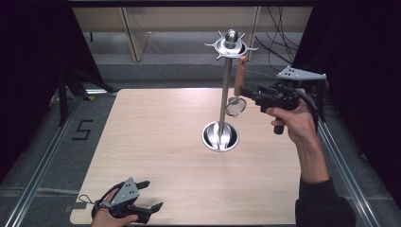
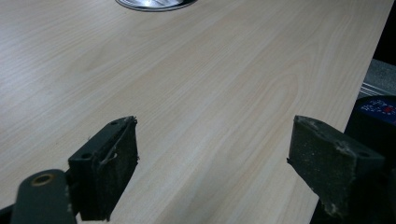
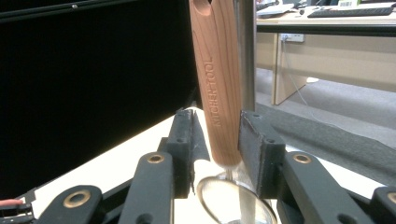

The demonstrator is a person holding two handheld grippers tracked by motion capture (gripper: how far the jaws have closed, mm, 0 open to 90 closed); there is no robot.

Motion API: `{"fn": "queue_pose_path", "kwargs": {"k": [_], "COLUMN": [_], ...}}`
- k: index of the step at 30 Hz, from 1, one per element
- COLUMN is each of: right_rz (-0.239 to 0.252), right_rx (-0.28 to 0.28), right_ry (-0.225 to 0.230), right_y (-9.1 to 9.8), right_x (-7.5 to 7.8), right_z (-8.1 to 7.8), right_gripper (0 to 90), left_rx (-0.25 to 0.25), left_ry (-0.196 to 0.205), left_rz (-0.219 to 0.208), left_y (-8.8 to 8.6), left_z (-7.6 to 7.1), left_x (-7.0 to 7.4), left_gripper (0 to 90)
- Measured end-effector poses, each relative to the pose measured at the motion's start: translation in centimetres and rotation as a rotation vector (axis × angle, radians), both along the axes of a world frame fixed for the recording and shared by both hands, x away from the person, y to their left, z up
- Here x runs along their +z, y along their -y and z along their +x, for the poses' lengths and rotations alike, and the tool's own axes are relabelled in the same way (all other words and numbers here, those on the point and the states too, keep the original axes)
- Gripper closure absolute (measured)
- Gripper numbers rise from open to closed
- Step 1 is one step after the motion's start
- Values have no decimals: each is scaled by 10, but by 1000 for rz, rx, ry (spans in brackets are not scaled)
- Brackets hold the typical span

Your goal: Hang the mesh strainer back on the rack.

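Note:
A metal utensil stand (image 1: 226, 90) rises from a round base (image 1: 220, 136) at the table's middle right, with a ring of hooks (image 1: 231, 46) at its top. My right gripper (image 1: 246, 90) is beside the pole, shut on the lower end of a small strainer's wooden handle (image 3: 218, 88). The handle (image 1: 240, 75) stands almost upright, its top just under the hook ring, and the mesh head (image 1: 235, 107) hangs below the jaws. My left gripper (image 1: 150, 195) rests at the table's front left, open, with only bare table (image 2: 205, 116) between its pads.
The light wooden table (image 1: 161, 142) ends close behind the stand. Black curtains flank both sides. Cables and wooden furniture legs (image 1: 135, 38) lie on the floor beyond the far edge. The stand's base rim (image 2: 154, 3) shows ahead of the left gripper.

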State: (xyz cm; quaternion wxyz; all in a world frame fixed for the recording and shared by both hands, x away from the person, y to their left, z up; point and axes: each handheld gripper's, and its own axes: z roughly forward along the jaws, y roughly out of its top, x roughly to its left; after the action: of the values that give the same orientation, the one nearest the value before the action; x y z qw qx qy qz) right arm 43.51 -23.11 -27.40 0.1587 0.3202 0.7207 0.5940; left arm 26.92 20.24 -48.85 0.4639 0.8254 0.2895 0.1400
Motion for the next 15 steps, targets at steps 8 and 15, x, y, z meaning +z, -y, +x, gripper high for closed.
{"fn": "queue_pose_path", "kwargs": {"k": [8, 15], "right_rz": [-30, -43], "right_rx": [-7, -9], "right_ry": [24, 20], "right_y": [2, 1], "right_x": [1, -3], "right_z": [-2, -8], "right_gripper": [665, 632], "left_rx": [-4, -3], "left_ry": [-7, -7], "left_rz": [11, 11], "left_y": [0, 0], "left_z": [0, 0], "left_x": [1, 1], "left_gripper": [153, 153]}}
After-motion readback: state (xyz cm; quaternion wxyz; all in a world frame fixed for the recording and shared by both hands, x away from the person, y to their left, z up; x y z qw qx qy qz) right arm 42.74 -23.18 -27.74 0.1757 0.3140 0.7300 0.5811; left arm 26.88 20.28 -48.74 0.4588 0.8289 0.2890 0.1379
